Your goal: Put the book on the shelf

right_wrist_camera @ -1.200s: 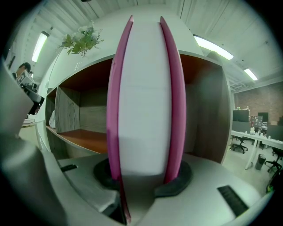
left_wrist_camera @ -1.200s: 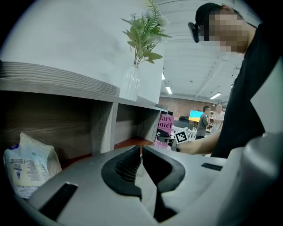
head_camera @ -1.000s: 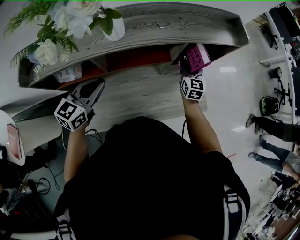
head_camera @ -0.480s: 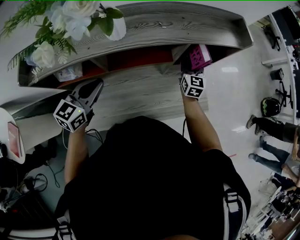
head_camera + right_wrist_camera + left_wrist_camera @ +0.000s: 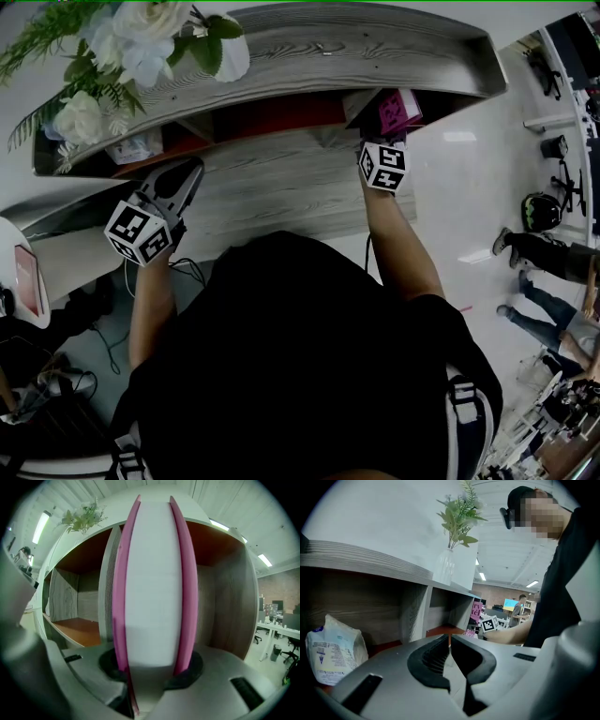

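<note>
A pink-covered book (image 5: 396,111) (image 5: 152,583) stands upright between the jaws of my right gripper (image 5: 386,142) (image 5: 152,670), which is shut on it. The book's fore edge faces the camera in the right gripper view, and it sits at the mouth of the rightmost compartment of the grey wooden shelf (image 5: 309,56) (image 5: 225,597). My left gripper (image 5: 178,183) (image 5: 449,656) hovers near the shelf's left end with its jaws closed together and nothing in them. In the left gripper view the book (image 5: 476,612) appears small in the distance.
A white vase of flowers (image 5: 141,47) (image 5: 449,566) stands on the shelf's top at the left. A white packet (image 5: 134,147) (image 5: 330,656) lies in the left compartment. Upright dividers (image 5: 415,616) split the shelf. People stand on the floor at far right (image 5: 539,253).
The right gripper and book have edged slightly farther toward the shelf's right compartment. The left gripper has barely moved.
</note>
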Motion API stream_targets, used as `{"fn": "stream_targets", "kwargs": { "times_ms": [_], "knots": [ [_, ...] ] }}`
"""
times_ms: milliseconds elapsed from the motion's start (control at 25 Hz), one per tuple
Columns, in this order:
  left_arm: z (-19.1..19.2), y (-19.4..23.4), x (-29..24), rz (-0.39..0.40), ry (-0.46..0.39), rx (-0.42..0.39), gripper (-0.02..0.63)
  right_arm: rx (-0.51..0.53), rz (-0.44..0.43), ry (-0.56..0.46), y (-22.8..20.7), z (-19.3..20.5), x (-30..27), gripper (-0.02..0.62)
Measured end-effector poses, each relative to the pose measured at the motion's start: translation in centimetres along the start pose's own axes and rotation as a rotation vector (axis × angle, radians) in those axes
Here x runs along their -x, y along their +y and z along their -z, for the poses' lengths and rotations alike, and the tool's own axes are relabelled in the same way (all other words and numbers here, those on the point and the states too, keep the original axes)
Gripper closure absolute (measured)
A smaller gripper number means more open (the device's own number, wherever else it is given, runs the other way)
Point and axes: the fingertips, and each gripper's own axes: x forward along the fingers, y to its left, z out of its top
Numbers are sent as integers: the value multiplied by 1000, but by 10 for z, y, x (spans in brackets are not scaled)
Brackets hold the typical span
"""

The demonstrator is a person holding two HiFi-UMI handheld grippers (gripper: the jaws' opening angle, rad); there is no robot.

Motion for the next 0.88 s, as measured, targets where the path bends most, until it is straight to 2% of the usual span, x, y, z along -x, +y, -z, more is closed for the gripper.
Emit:
{"fn": "stream_targets", "kwargs": {
  "times_ms": [880],
  "knots": [
    [7, 9, -4, -11, 14, 18, 574, 8, -8, -8, 3, -4, -16, 444]
  ]
}}
